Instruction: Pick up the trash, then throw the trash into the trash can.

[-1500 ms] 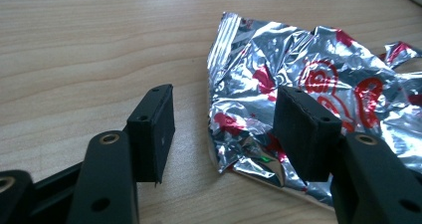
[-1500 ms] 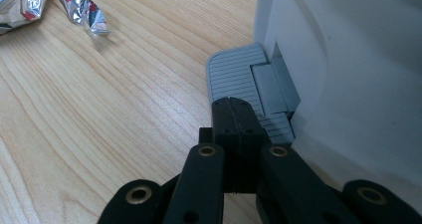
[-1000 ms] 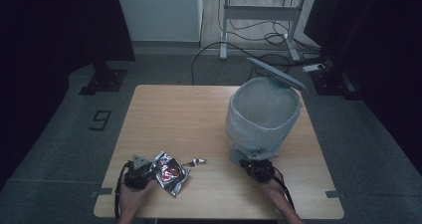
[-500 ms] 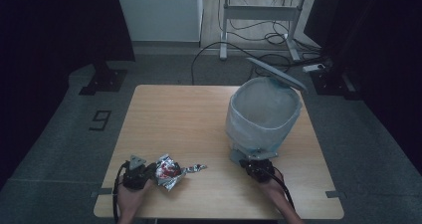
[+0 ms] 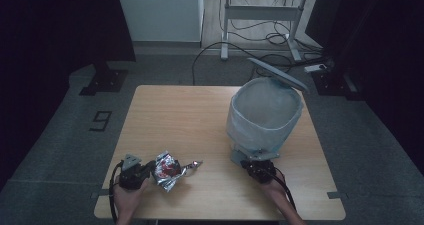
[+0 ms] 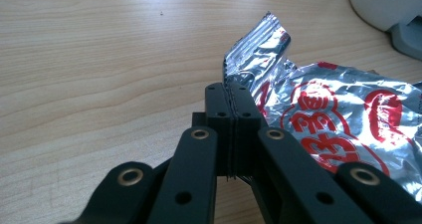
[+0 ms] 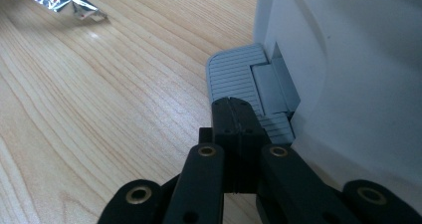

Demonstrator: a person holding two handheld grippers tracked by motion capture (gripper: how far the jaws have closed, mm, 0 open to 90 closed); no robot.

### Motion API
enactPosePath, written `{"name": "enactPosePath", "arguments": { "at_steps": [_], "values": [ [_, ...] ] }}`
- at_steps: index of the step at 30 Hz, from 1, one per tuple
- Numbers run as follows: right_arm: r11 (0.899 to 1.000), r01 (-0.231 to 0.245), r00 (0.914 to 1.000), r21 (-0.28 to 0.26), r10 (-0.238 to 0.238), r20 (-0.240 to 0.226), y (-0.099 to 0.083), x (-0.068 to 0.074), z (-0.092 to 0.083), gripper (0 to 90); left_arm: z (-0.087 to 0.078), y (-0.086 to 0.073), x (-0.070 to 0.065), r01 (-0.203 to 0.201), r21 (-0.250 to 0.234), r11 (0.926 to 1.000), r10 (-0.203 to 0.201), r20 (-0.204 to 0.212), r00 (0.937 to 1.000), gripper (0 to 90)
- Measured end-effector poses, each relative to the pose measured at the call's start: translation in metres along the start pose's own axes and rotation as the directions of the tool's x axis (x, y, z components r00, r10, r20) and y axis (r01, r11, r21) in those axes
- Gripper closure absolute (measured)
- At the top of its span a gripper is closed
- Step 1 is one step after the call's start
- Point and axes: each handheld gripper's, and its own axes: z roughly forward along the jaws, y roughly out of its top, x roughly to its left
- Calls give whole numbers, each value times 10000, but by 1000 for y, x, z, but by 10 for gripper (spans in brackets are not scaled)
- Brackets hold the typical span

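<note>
From above we face forward over the pale wooden table (image 5: 190, 110); both gripper views skim it close, sharing the crinkled silver-and-red foil wrapper (image 6: 343, 119).

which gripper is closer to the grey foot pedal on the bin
Right. The right gripper sits with its shut fingers pressed on the grey ribbed foot pedal of the pale lined pedal bin. The left gripper is across the table, clamped on the crumpled silver foil wrapper.

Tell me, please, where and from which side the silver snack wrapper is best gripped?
Grip the snack wrapper at its flat crimped seam edge, coming in low from the person's left. That seam is thin and stiff and sticks up off the table, where the left hand-held gripper already pinches it.
</note>
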Motion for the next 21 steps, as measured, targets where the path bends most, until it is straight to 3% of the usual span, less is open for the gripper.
{"name": "enactPosePath", "arguments": {
  "at_steps": [21],
  "values": [
    [10000, -35, 10000, -13, 35, -10, 0, 0, 0, 900, -15, 12, -7, -51, -483, 9988, 77, 543, 9985, 898]
  ]
}}
